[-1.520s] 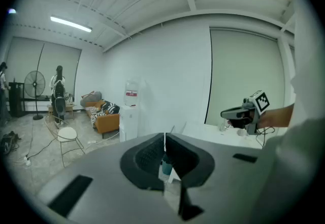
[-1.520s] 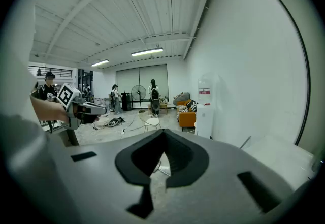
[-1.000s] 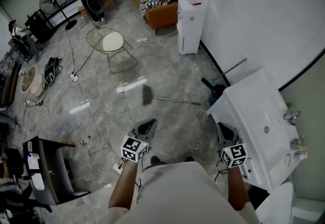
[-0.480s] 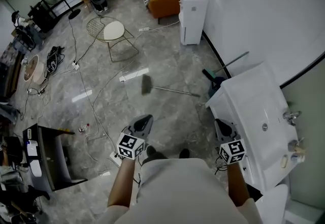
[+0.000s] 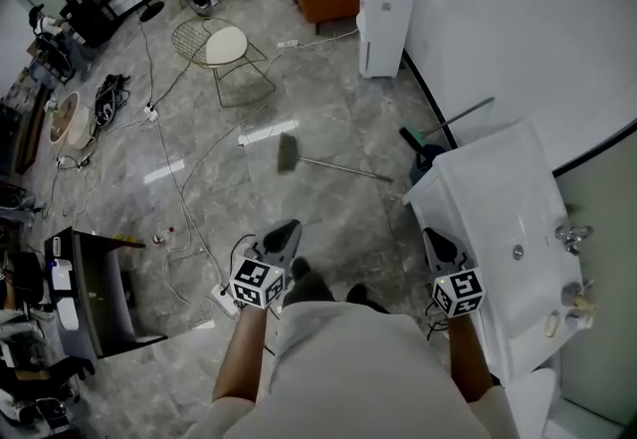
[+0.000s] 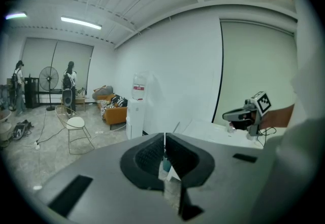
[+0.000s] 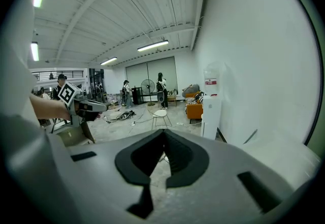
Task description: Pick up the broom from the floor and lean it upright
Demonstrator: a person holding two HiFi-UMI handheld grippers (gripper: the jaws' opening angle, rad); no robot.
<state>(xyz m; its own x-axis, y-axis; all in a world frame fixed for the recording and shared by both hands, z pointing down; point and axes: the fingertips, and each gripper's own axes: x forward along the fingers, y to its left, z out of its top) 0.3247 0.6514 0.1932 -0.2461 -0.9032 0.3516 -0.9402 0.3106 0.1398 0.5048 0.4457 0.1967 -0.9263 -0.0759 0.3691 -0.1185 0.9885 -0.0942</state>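
Observation:
The broom lies flat on the grey marble floor, its dark head (image 5: 287, 152) to the left and its thin handle (image 5: 348, 170) running right toward the white sink counter (image 5: 498, 198). My left gripper (image 5: 288, 229) is shut and empty, a good step short of the broom head. My right gripper (image 5: 435, 237) is also shut and empty, beside the counter's near corner. In the left gripper view the jaws (image 6: 164, 135) are pressed together, and the right gripper (image 6: 248, 114) shows at the right. The right gripper view shows its own tips (image 7: 163, 131) meeting with nothing between them.
A green dustpan (image 5: 413, 140) with a long handle leans by the wall behind the counter. Cables (image 5: 179, 198) and a power strip (image 5: 223, 299) trail across the floor at the left. A wire chair (image 5: 224, 49), a water dispenser (image 5: 383, 14) and a dark desk (image 5: 90, 298) stand around.
The person has stepped forward toward the broom, and both grippers came along, slightly lower. The broom has not moved on the floor. Both grippers stay shut.

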